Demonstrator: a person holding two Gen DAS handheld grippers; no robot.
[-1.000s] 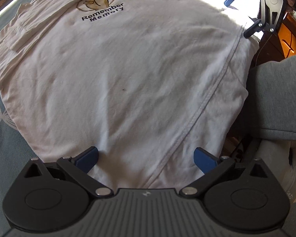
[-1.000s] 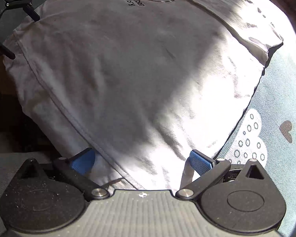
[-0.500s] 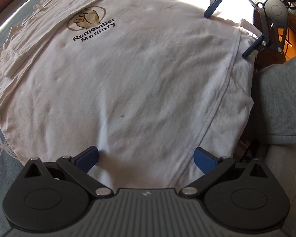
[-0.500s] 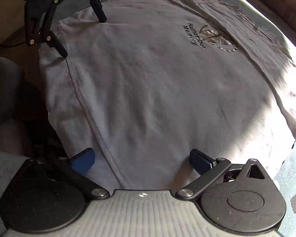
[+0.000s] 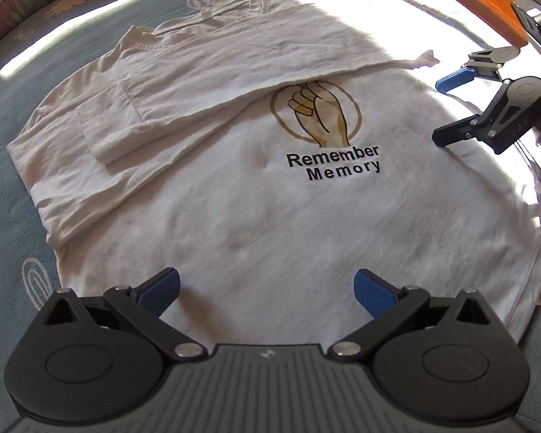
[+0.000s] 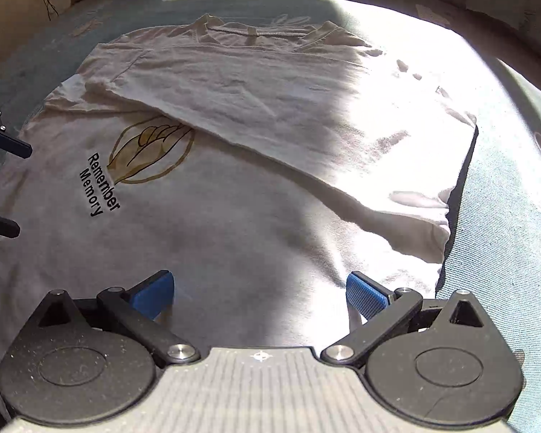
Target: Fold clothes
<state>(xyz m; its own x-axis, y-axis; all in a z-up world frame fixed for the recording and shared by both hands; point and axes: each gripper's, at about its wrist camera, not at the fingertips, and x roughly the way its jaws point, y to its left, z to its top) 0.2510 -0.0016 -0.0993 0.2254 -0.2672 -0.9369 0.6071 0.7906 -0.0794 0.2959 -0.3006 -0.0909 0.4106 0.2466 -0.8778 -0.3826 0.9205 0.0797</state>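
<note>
Your left tool (image 5: 267, 290) has its blue pads spread wide over the near hem, with nothing pinched between them. The same goes for your right tool (image 6: 259, 294): its jaws are well apart and the cloth beneath them lies loose. A moment back both tools sat low at the bottom edge, each straddling the hem; now they've lifted and pulled away, and the whole shirt (image 5: 252, 216) comes into frame. That tells you the last fold has been laid down and released.

Look outward from the tools. The white shirt lies flat on the blue patterned bed (image 5: 3, 166), chest side up, and the print (image 5: 333, 162) reads "Remember Memory". A sleeve and side panel (image 5: 184, 83) are already folded across the upper body, their edge just clipping the top of the hand emblem (image 5: 319, 115). In the right wrist view that folded flap (image 6: 288, 108) runs diagonally from the collar down toward the far side seam, half in sun, half in shade.

Your right tool also shows at the shirt's far edge in the left view, hovering beside it with its jaws parted. I'd judge the one side fold done; the opposite side and the lengthwise folds are still to come. You'll want a fresh pinch at an edge, and mind that the loose flap doesn't slide.
</note>
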